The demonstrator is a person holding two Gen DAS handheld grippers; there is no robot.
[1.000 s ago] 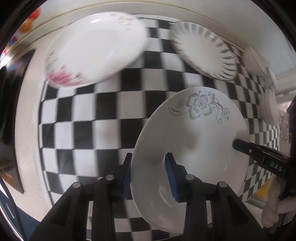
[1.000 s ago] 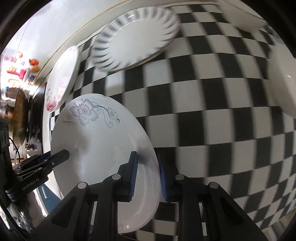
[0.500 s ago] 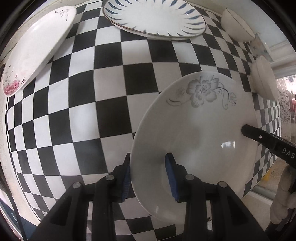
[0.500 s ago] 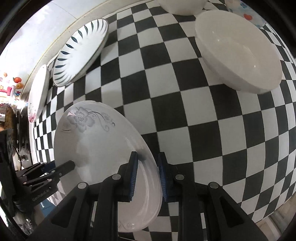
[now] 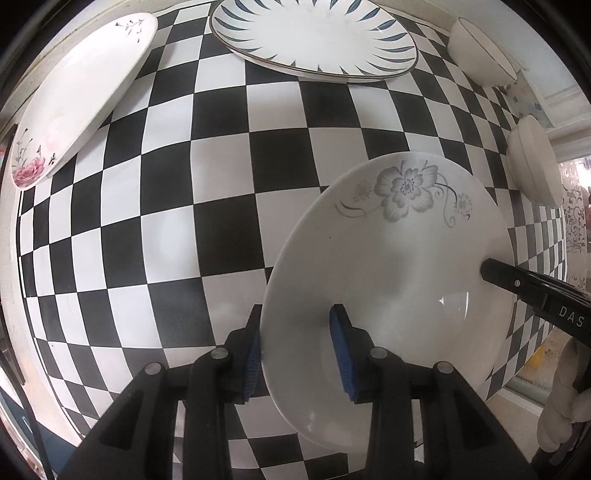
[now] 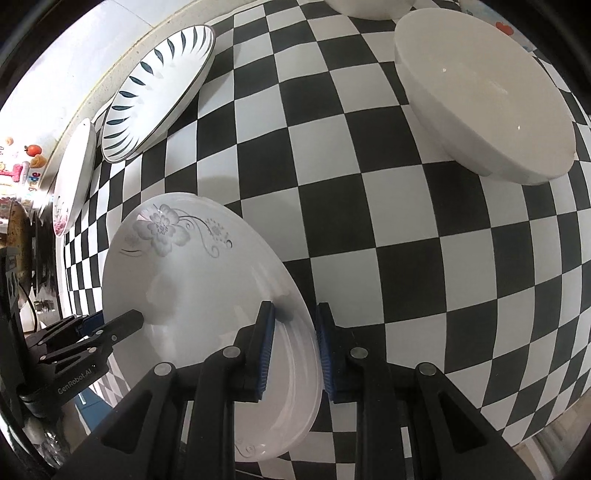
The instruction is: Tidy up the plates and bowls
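Grey-flower plate [image 5: 391, 266] is held over the checkered tabletop [image 5: 221, 177], gripped on two opposite rim edges. Left gripper [image 5: 295, 349] is clamped on the plate's left rim, one blue pad under the edge, one on the inner face. Right gripper [image 6: 293, 345] is clamped on the opposite rim the same way, rim sandwiched between its blue pads. In the left wrist view the right gripper's black finger tip pokes in over the plate's right edge; in the right wrist view the left gripper's tip shows at the plate's left edge. Can't tell if the plate touches the table or hangs just above it.

Around it: blue-leaf plate [image 5: 314, 35] lies at the far edge of the table, well apart from the held plate. Pink-rose plate [image 5: 79, 92] lies at the far left, near the blue-leaf plate, not touching it. Small white bowl [image 5: 480, 51] sits far right near the wall. A larger white bowl [image 6: 484, 96] sits upside down on the right side of the table, near the held plate, apart from it. Another white dish is cut off at the top of the right wrist view, type unclear.

The stretch of checkered table between the held plate and the far plates is bare. A person's gloved hand [image 5: 561, 417] shows bottom right in the left wrist view.
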